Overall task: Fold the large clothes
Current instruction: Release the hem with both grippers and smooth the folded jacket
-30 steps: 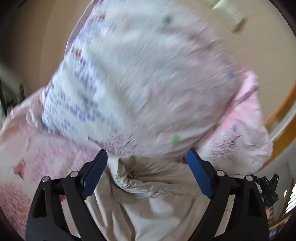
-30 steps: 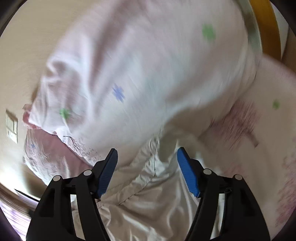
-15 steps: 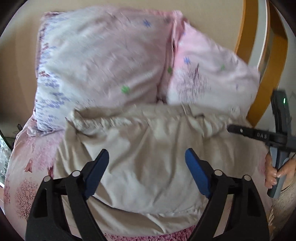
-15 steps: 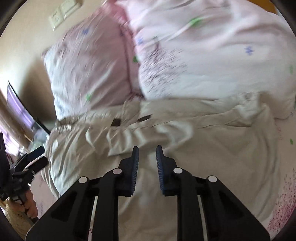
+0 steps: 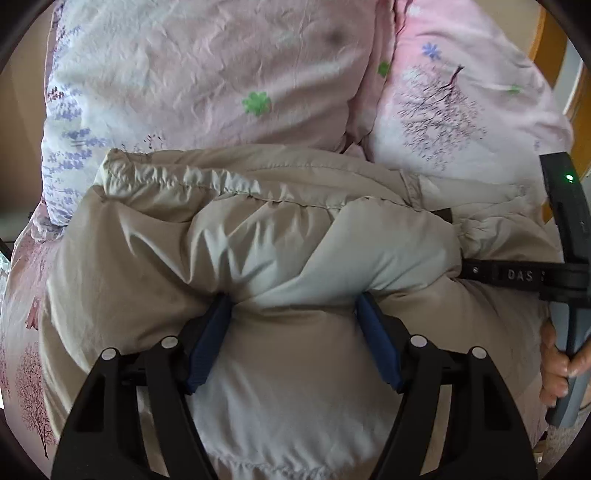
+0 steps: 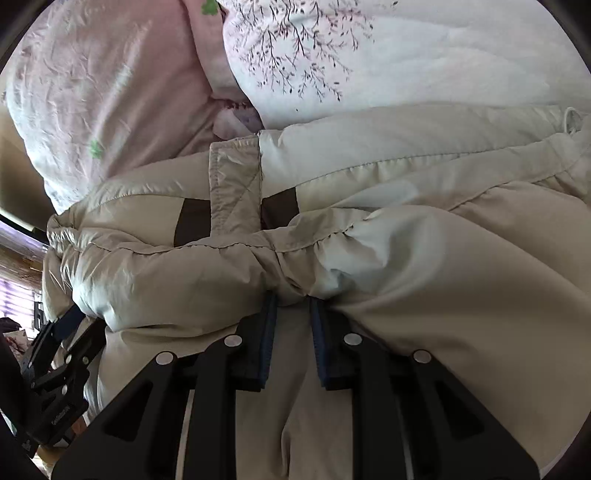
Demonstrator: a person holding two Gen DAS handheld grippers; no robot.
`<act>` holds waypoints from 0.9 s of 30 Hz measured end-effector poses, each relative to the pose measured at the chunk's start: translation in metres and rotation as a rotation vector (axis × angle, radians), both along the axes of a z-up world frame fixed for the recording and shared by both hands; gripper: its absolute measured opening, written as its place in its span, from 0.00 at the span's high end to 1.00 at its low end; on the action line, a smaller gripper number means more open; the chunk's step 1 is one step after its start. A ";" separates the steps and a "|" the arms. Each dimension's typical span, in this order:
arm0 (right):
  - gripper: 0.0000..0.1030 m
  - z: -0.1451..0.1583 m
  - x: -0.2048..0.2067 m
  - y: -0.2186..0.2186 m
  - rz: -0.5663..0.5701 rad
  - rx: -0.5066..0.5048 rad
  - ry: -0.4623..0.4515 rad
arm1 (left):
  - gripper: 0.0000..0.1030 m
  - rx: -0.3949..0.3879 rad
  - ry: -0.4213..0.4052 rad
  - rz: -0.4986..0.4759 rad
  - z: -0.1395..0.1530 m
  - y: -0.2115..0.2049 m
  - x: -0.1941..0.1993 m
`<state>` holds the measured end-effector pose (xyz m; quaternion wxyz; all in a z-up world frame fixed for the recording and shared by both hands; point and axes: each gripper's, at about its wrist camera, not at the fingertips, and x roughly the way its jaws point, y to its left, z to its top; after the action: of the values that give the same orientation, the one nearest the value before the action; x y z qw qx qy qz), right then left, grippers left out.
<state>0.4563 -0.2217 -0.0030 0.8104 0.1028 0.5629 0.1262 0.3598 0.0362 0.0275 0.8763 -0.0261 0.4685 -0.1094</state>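
A beige padded jacket (image 5: pixel 258 229) lies crumpled on a bed, below two pink pillows. My left gripper (image 5: pixel 291 306) points down into it. Its jaws are closing, and a puffy fold bulges between the blue pads (image 5: pixel 207 343), which press its sides. My right gripper (image 6: pixel 291 306) stands nearly closed, with a gathered pinch of the jacket (image 6: pixel 406 229) between its pads near a quilted tab (image 6: pixel 234 188). The right gripper's black bar (image 5: pixel 517 275) and a person's hand (image 5: pixel 557 362) show at the right edge of the left wrist view. At the lower left of the right wrist view, the left gripper (image 6: pixel 62 332) is visible.
Two pink floral pillows (image 5: pixel 207 74) (image 5: pixel 461 92) lean behind the jacket; they also fill the top of the right wrist view (image 6: pixel 92 92). A pink tree-print sheet (image 5: pixel 26 332) covers the bed. An orange wooden frame (image 5: pixel 550 33) stands at the far right.
Both views have swung down from the pillows onto the jacket and come close to it. The right jaws went from wide apart to nearly closed on fabric. The left jaws narrowed around a fold.
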 end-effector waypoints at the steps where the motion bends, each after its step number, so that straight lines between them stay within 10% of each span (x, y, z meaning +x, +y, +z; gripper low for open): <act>1: 0.82 -0.001 0.000 -0.001 0.001 0.003 0.000 | 0.30 0.006 0.005 0.004 -0.002 -0.002 0.002; 8: 0.71 0.034 -0.054 -0.049 0.003 0.126 -0.209 | 0.30 -0.066 -0.085 -0.003 0.014 0.020 -0.035; 14: 0.69 0.059 -0.117 -0.141 -0.224 0.076 -0.450 | 0.24 0.059 -0.209 0.063 0.032 0.047 -0.055; 27: 0.76 -0.033 -0.077 -0.192 -0.445 0.063 -0.154 | 0.25 0.046 0.002 0.180 -0.014 0.086 -0.011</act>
<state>0.3791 -0.4142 -0.0362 0.8551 0.2397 0.4587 -0.0307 0.3488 0.1218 0.0136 0.8825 -0.0480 0.4674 -0.0194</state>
